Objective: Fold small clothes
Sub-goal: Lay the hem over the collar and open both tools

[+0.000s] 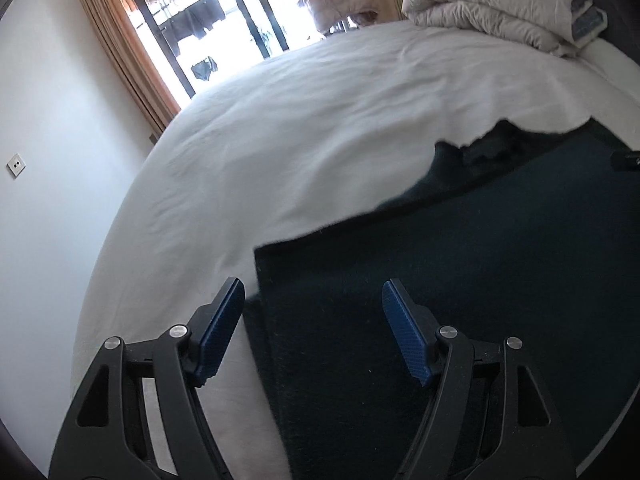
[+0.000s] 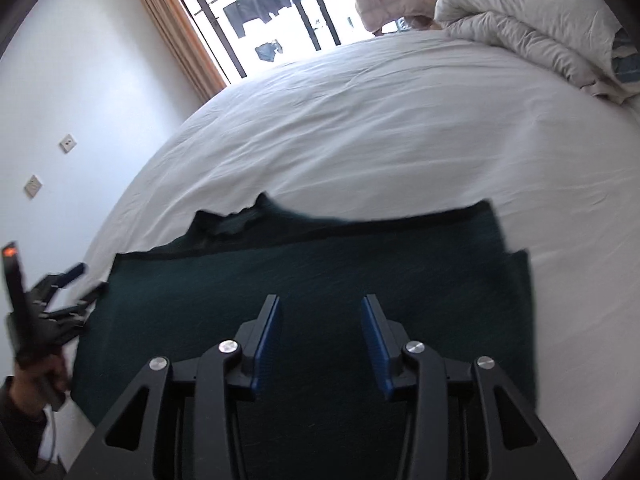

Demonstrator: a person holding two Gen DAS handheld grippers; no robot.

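Note:
A dark green garment [image 1: 460, 280] lies flat on the white bed sheet [image 1: 300, 140], partly folded, with its neckline at the far edge. My left gripper [image 1: 314, 320] is open and empty, hovering over the garment's left edge. In the right wrist view the same garment [image 2: 320, 272] spreads across the near part of the sheet [image 2: 380, 120]. My right gripper [image 2: 320, 332] is open and empty above the garment's middle. The left gripper also shows in the right wrist view [image 2: 76, 284], at the garment's left edge.
A folded cream duvet [image 1: 500, 4] sits at the far right of the bed; it also shows in the right wrist view [image 2: 532, 28]. A window with orange curtains [image 1: 116, 40] and a white wall with sockets [image 2: 68, 143] lie beyond the bed's left side.

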